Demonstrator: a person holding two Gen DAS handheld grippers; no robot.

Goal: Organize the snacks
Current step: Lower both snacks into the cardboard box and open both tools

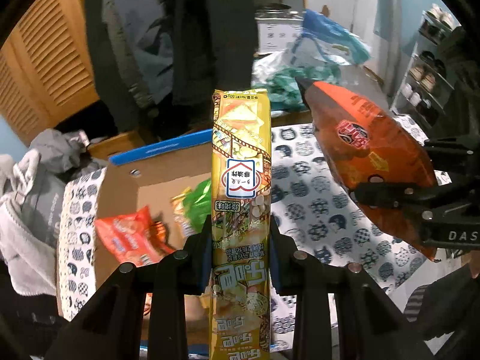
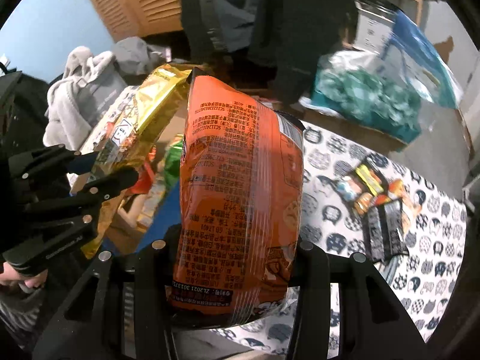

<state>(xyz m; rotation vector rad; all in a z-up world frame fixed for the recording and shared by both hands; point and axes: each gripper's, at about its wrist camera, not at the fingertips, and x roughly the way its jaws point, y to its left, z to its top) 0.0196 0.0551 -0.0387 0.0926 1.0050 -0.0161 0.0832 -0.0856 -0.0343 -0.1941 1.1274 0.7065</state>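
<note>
My left gripper [image 1: 240, 240] is shut on a long yellow snack pack [image 1: 241, 162] and holds it upright above the table, beside an open cardboard box [image 1: 120, 180]. The box holds a red-orange packet [image 1: 129, 237] and a green packet [image 1: 196, 204]. My right gripper [image 2: 237, 249] is shut on an orange snack bag [image 2: 240, 186], held in the air; it shows at the right of the left wrist view [image 1: 369, 156]. The yellow pack and the left gripper [image 2: 99, 168] show at the left of the right wrist view.
The table wears a white cloth with dark cat-head prints [image 1: 315, 198]. Several small snack packets [image 2: 378, 198] lie on it at the right. Blue and green plastic bags [image 2: 375, 90] sit at the back. A grey garment [image 1: 27, 186] lies left of the box.
</note>
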